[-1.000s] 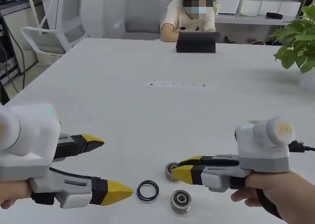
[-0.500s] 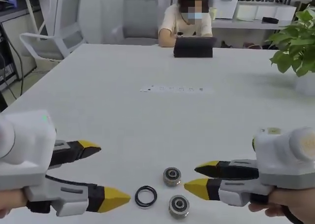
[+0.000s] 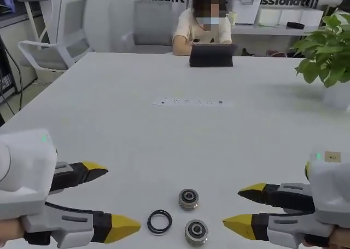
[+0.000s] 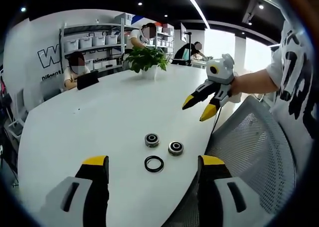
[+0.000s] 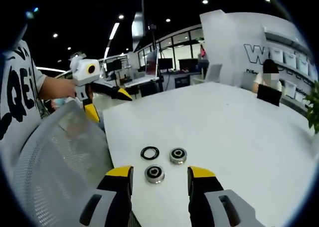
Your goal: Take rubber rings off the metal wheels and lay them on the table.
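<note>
A loose rubber ring [image 3: 159, 221] lies on the table [image 3: 164, 134] just left of the two metal wheels [image 3: 188, 198]; whether either wheel wears one I cannot tell. My left gripper [image 3: 123, 197] and right gripper [image 3: 232, 208] flank them, both spread and empty. I'd steady one wheel, then peel at its rim.
</note>
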A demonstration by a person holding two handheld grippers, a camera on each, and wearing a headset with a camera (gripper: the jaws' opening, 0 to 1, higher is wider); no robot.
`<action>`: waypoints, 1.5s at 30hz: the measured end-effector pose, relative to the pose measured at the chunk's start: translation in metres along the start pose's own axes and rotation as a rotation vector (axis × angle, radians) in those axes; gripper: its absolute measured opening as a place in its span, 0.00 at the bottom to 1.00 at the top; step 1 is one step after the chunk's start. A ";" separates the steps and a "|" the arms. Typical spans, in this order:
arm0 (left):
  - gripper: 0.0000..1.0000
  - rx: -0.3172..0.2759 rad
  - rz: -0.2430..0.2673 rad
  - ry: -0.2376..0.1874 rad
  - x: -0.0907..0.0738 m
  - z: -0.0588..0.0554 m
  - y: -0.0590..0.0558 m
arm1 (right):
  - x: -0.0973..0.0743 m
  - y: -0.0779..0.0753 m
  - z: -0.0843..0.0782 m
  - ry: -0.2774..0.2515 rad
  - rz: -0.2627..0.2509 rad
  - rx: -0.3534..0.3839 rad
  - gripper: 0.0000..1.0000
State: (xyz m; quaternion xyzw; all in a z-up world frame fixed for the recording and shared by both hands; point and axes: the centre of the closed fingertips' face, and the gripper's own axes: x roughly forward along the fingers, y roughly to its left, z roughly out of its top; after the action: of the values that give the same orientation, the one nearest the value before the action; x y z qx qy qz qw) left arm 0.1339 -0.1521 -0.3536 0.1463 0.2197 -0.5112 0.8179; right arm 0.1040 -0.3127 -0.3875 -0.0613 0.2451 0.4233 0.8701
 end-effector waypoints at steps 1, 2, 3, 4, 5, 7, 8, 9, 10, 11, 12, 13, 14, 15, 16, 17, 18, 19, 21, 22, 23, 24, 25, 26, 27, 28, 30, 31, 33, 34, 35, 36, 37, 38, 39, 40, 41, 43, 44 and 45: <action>0.70 0.000 0.002 0.001 -0.001 0.000 0.000 | -0.001 0.000 -0.001 0.005 -0.004 -0.009 0.43; 0.70 0.000 0.002 0.001 -0.001 -0.001 0.001 | -0.002 0.000 -0.003 0.013 -0.007 -0.018 0.44; 0.71 -0.001 0.004 0.000 -0.001 -0.001 0.001 | -0.003 0.001 -0.004 0.018 -0.008 -0.024 0.44; 0.71 -0.003 0.005 0.001 -0.002 -0.001 0.001 | -0.004 0.002 -0.005 0.021 -0.010 -0.030 0.44; 0.71 -0.003 0.005 0.001 -0.002 -0.002 0.001 | -0.005 0.002 -0.005 0.019 -0.010 -0.028 0.45; 0.71 -0.003 0.006 0.002 -0.002 -0.002 0.001 | -0.006 0.002 -0.005 0.016 -0.010 -0.019 0.45; 0.71 -0.003 0.006 0.001 -0.003 -0.002 0.001 | -0.007 0.001 -0.005 0.014 -0.012 -0.018 0.45; 0.71 -0.002 0.006 0.002 -0.003 -0.002 0.000 | -0.007 0.001 -0.005 0.011 -0.017 -0.019 0.46; 0.71 0.000 0.007 0.004 -0.003 -0.003 0.000 | -0.008 0.001 -0.005 0.010 -0.019 -0.018 0.46; 0.71 0.001 0.007 0.005 -0.003 -0.003 0.000 | -0.008 0.001 -0.005 0.010 -0.019 -0.018 0.46; 0.71 0.002 0.008 0.006 -0.004 -0.004 0.000 | -0.009 0.001 -0.006 0.014 -0.021 -0.025 0.47; 0.71 0.003 0.008 0.008 -0.004 -0.004 0.000 | -0.010 0.001 -0.006 0.018 -0.024 -0.031 0.48; 0.71 0.004 0.009 0.009 -0.005 -0.005 -0.001 | -0.011 0.000 -0.007 0.021 -0.026 -0.037 0.48; 0.71 0.003 0.010 0.009 -0.005 -0.005 -0.001 | -0.012 0.000 -0.008 0.030 -0.030 -0.050 0.48; 0.71 0.002 0.011 0.009 -0.005 -0.005 -0.001 | -0.013 -0.001 -0.009 0.037 -0.035 -0.065 0.48; 0.71 0.002 0.012 0.009 -0.005 -0.005 0.000 | -0.014 -0.001 -0.010 0.038 -0.037 -0.069 0.49; 0.71 0.000 0.014 0.008 -0.006 -0.005 0.000 | -0.015 -0.002 -0.010 0.039 -0.039 -0.070 0.49; 0.71 0.000 0.015 0.007 -0.006 -0.005 0.000 | -0.016 -0.002 -0.009 0.039 -0.039 -0.070 0.49; 0.71 0.000 0.016 0.007 -0.007 -0.004 0.000 | -0.017 -0.003 -0.010 0.039 -0.040 -0.067 0.49; 0.71 0.001 0.017 0.006 -0.007 -0.004 0.000 | -0.018 -0.005 -0.010 0.040 -0.044 -0.067 0.49; 0.71 0.001 0.018 0.006 -0.007 -0.004 0.000 | -0.019 -0.006 -0.010 0.039 -0.047 -0.067 0.49; 0.71 0.000 0.019 0.006 -0.007 -0.003 0.001 | -0.020 -0.006 -0.010 0.038 -0.049 -0.066 0.49; 0.71 -0.001 0.021 0.005 -0.007 -0.003 0.001 | -0.020 -0.007 -0.010 0.036 -0.049 -0.063 0.50; 0.71 -0.001 0.021 0.005 -0.007 -0.003 0.001 | -0.021 -0.007 -0.010 0.035 -0.048 -0.060 0.50; 0.71 -0.001 0.022 0.005 -0.008 -0.003 0.001 | -0.022 -0.007 -0.010 0.035 -0.051 -0.060 0.50; 0.71 -0.001 0.023 0.006 -0.008 -0.004 0.001 | -0.022 -0.007 -0.010 0.035 -0.054 -0.061 0.51; 0.71 -0.002 0.024 0.009 -0.008 -0.005 0.001 | -0.023 -0.008 -0.012 0.039 -0.054 -0.061 0.51; 0.71 -0.002 0.024 0.011 -0.008 -0.005 0.001 | -0.023 -0.008 -0.012 0.041 -0.057 -0.062 0.52; 0.71 0.001 0.025 0.015 -0.008 -0.006 0.000 | -0.024 -0.009 -0.013 0.044 -0.060 -0.065 0.53; 0.71 0.002 0.025 0.016 -0.008 -0.007 0.000 | -0.025 -0.009 -0.014 0.046 -0.061 -0.064 0.53; 0.71 0.003 0.025 0.018 -0.009 -0.007 0.000 | -0.025 -0.009 -0.014 0.046 -0.061 -0.064 0.53; 0.71 0.003 0.025 0.018 -0.009 -0.007 0.000 | -0.025 -0.009 -0.014 0.048 -0.062 -0.065 0.54; 0.71 0.003 0.026 0.017 -0.009 -0.007 0.000 | -0.025 -0.009 -0.015 0.048 -0.062 -0.065 0.54; 0.71 0.003 0.027 0.017 -0.009 -0.006 0.001 | -0.025 -0.009 -0.015 0.050 -0.062 -0.066 0.54; 0.71 0.004 0.027 0.016 -0.009 -0.006 0.001 | -0.026 -0.009 -0.016 0.050 -0.062 -0.066 0.54; 0.71 0.004 0.028 0.015 -0.009 -0.006 0.001 | -0.026 -0.009 -0.016 0.051 -0.063 -0.067 0.55; 0.71 0.004 0.028 0.016 -0.010 -0.005 0.001 | -0.026 -0.009 -0.016 0.051 -0.064 -0.068 0.55; 0.71 0.008 0.028 0.018 -0.010 -0.005 0.000 | -0.027 -0.009 -0.016 0.051 -0.065 -0.068 0.55; 0.71 0.008 0.027 0.019 -0.010 -0.005 0.000 | -0.027 -0.009 -0.016 0.050 -0.066 -0.069 0.55; 0.71 0.008 0.027 0.019 -0.010 -0.005 0.000 | -0.027 -0.009 -0.015 0.048 -0.067 -0.069 0.55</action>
State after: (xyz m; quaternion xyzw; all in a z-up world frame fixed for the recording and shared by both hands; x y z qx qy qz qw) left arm 0.1286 -0.1420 -0.3531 0.1574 0.2236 -0.4995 0.8221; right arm 0.0908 -0.3424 -0.3886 -0.1097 0.2490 0.4008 0.8748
